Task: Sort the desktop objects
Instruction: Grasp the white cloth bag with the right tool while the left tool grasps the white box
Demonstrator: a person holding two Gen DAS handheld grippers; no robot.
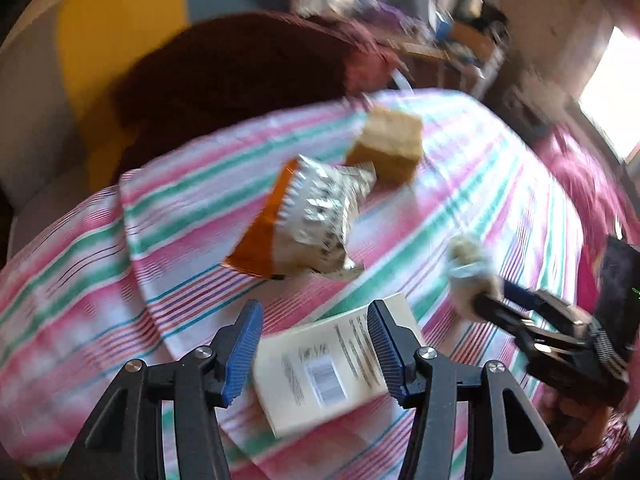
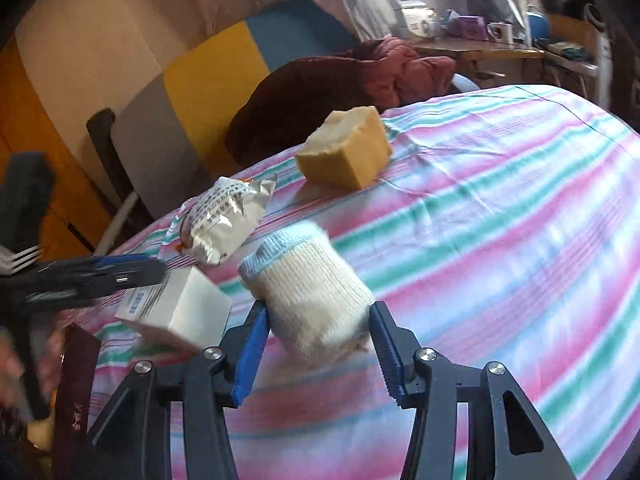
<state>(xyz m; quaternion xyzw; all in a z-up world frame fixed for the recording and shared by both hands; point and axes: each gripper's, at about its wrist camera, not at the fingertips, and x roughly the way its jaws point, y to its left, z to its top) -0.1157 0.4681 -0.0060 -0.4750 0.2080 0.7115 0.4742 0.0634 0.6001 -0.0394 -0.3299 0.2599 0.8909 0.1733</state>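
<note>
My left gripper (image 1: 314, 312) hangs open above a white printed box (image 1: 320, 368) that lies on the striped cloth (image 1: 460, 168); its blue pads stand on either side of the box without pressing on it. From the right wrist view the left gripper (image 2: 156, 270) sits just over the white box (image 2: 176, 308). My right gripper (image 2: 319, 312) is shut on a cream rolled sock (image 2: 308, 292) with a pale blue cuff. The right gripper (image 1: 486, 300) and the sock (image 1: 468, 260) also show at the right of the left wrist view.
A silver and orange snack packet (image 2: 224, 220) and a yellow sponge block (image 2: 348, 148) lie farther back on the cloth. A dark red quilt (image 2: 320, 92) is heaped beyond the far edge. A dark red booklet (image 2: 76, 400) stands at lower left. A cluttered desk (image 2: 480, 48) is behind.
</note>
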